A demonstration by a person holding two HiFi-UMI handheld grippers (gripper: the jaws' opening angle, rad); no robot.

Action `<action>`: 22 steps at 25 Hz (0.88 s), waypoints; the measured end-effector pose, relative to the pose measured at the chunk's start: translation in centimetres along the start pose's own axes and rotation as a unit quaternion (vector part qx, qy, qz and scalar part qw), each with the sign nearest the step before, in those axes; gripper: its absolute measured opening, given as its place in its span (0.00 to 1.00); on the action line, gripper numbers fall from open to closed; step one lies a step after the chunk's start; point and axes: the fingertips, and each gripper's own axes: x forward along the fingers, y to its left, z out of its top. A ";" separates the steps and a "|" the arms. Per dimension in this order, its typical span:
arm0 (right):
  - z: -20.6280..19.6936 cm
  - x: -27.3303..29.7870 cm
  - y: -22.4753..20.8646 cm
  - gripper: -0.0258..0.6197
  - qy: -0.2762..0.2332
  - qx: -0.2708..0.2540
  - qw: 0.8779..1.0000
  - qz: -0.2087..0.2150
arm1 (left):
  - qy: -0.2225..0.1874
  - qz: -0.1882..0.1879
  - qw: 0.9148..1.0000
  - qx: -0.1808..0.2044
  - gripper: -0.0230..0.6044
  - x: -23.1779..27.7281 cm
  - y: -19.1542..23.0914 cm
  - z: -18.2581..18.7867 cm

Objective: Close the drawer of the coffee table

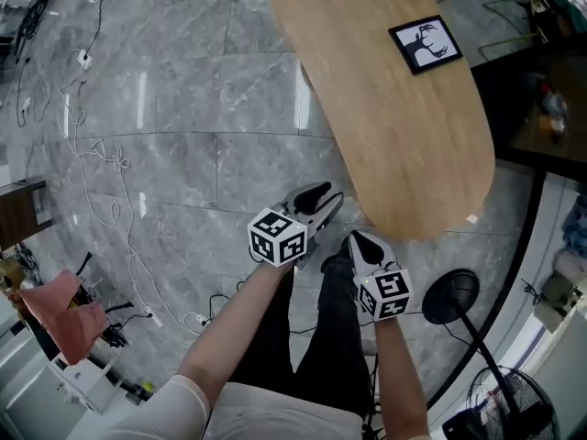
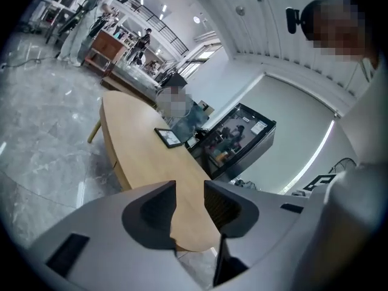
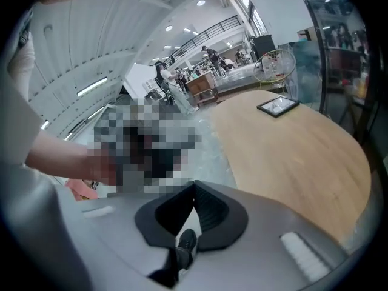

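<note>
— How are the arms held?
— Both bare forearms reach forward side by side. The left gripper point(image 1: 323, 200) and right gripper point(image 1: 356, 239) point ahead and somewhat downward, the left a little further forward.
— And the jaws?
— Left: parted by a narrow gap with nothing in it. Right: tips together, empty.
— Where's the table?
— The table point(image 1: 394, 126) lies just beyond both grippers, near but untouched. Its oval wood top stretches away, with a frame point(image 1: 425, 44) toward the far end. I can't make out the drawer; only the top shows.

Light wood table point(image 1: 394, 126), grey marbled floor point(image 1: 183, 108)
</note>
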 end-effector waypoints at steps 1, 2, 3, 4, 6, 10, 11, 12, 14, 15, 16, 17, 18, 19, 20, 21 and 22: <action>0.7 -0.7 0.7 0.06 -0.001 -0.004 1.000 -0.003 | -0.005 -0.003 1.000 0.009 0.26 -0.9 -1.0 0.8; 1.4 -1.4 1.4 0.06 -0.003 -0.007 1.000 -0.005 | -0.010 -0.005 1.000 0.017 0.24 -1.8 -1.9 1.7; 2.2 -2.1 1.9 0.06 -0.006 -0.010 1.000 -0.007 | -0.015 -0.006 1.000 0.024 0.23 -2.6 -2.8 2.5; 3.0 -2.9 2.4 0.06 -0.010 -0.013 1.000 -0.009 | -0.018 -0.006 0.999 0.031 0.22 -3.3 -3.5 3.3; 4.6 -4.4 3.1 0.06 -0.018 -0.014 1.000 -0.016 | -0.022 -0.005 0.999 0.041 0.19 -4.6 -5.0 4.7; 7.5 -7.5 4.1 0.06 -0.035 -0.006 0.999 -0.035 | -0.024 -0.006 0.998 0.056 0.16 -7.0 -8.0 7.4; 8.1 -8.2 4.3 0.06 -0.036 -0.005 0.999 -0.039 | -0.023 -0.008 0.998 0.061 0.16 -7.6 -8.9 8.0; 8.8 -8.9 4.6 0.06 -0.037 -0.005 0.998 -0.042 | -0.022 -0.009 0.998 0.066 0.15 -8.1 -9.7 8.6; 10.2 -10.3 5.1 0.06 -0.038 -0.011 0.998 -0.043 | -0.020 -0.011 0.997 0.078 0.14 -8.9 -11.3 9.8; 11.0 -11.1 5.4 0.06 -0.039 -0.017 0.998 -0.042 | -0.019 -0.011 0.996 0.083 0.12 -9.3 -12.1 10.3; 11.7 -11.9 5.9 0.06 -0.041 -0.022 0.998 -0.041 | -0.017 -0.009 0.996 0.086 0.11 -9.8 -12.8 10.8; 12.3 -12.7 6.3 0.06 -0.043 -0.026 0.998 -0.040 | -0.015 -0.005 0.996 0.087 0.10 -10.4 -13.4 11.1; 12.9 -13.5 6.8 0.06 -0.045 -0.029 0.998 -0.040 | -0.014 0.000 0.996 0.085 0.09 -11.0 -14.0 11.4; 13.5 -14.3 7.2 0.06 -0.048 -0.030 0.998 -0.040 | -0.014 0.004 0.997 0.081 0.08 -11.6 -14.7 11.8; 14.1 -15.0 7.7 0.06 -0.051 -0.030 0.997 -0.040 | -0.016 0.007 0.997 0.078 0.08 -12.2 -15.4 12.3; 14.8 -15.7 8.1 0.06 -0.055 -0.029 0.997 -0.040 | -0.019 0.007 0.997 0.077 0.07 -12.9 -16.2 12.9; 15.6 -16.4 8.6 0.06 -0.059 -0.029 0.997 -0.040 | -0.022 0.007 0.997 0.078 0.06 -13.5 -17.0 13.6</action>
